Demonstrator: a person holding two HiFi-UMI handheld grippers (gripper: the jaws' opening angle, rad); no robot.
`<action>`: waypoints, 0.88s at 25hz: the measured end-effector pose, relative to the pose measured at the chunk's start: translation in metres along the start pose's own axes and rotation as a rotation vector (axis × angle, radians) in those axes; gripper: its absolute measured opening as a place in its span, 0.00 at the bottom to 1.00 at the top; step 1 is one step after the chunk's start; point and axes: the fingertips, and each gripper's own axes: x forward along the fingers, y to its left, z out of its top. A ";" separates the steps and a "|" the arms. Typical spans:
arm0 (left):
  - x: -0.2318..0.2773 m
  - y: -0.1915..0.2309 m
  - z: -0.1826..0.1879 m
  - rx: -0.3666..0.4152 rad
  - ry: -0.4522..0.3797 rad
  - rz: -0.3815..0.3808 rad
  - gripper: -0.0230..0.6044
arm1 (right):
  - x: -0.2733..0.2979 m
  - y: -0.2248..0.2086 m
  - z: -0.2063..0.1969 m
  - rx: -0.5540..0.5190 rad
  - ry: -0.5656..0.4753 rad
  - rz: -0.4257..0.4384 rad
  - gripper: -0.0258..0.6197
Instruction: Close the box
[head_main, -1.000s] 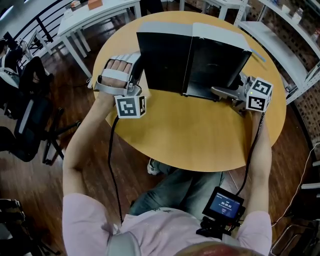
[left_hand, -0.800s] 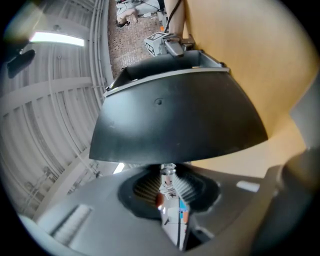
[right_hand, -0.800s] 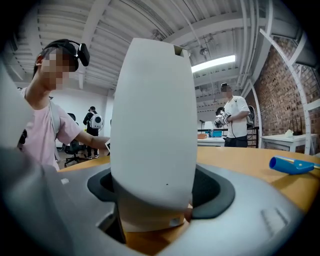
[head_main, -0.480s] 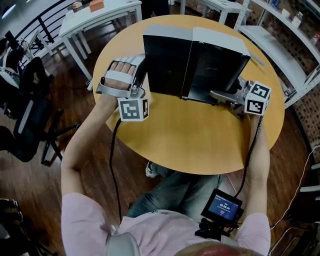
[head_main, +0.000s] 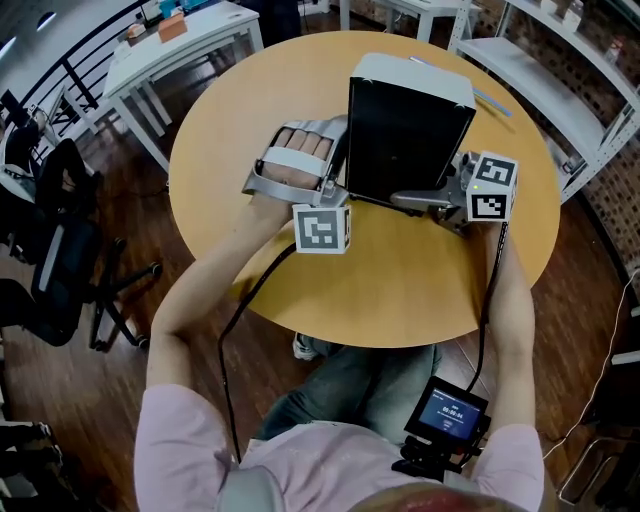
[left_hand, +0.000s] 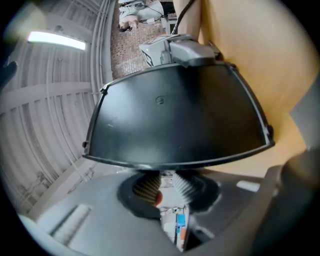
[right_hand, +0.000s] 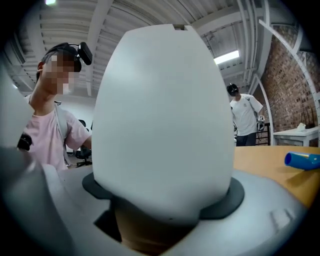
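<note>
The left gripper (left_hand: 166, 186) has its jaws a narrow slit apart with nothing pinched. Their ribbed tips sit right at the edge of the black panel of the box (left_hand: 175, 115). The right gripper (head_main: 425, 200) has just been opening its jaws, which stand wide with the box's pale outer wall between them. The box stands upright on a round wooden table (head_main: 380, 290), black face toward the person. Farther off are white tables (head_main: 190, 40).

Black box (head_main: 405, 130), pale grey edges; orange-tan table (head_main: 400, 285)
</note>
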 end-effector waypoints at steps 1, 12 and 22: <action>-0.001 -0.003 -0.003 -0.027 -0.013 -0.016 0.16 | 0.001 -0.001 -0.001 0.001 0.002 -0.003 0.76; -0.009 0.019 -0.120 -1.282 -0.064 -0.036 0.24 | -0.061 -0.043 0.032 -0.094 -0.188 -0.263 0.87; 0.046 -0.001 -0.107 -1.723 -0.087 -0.093 0.04 | -0.153 -0.061 0.090 -0.015 -0.674 -0.387 0.86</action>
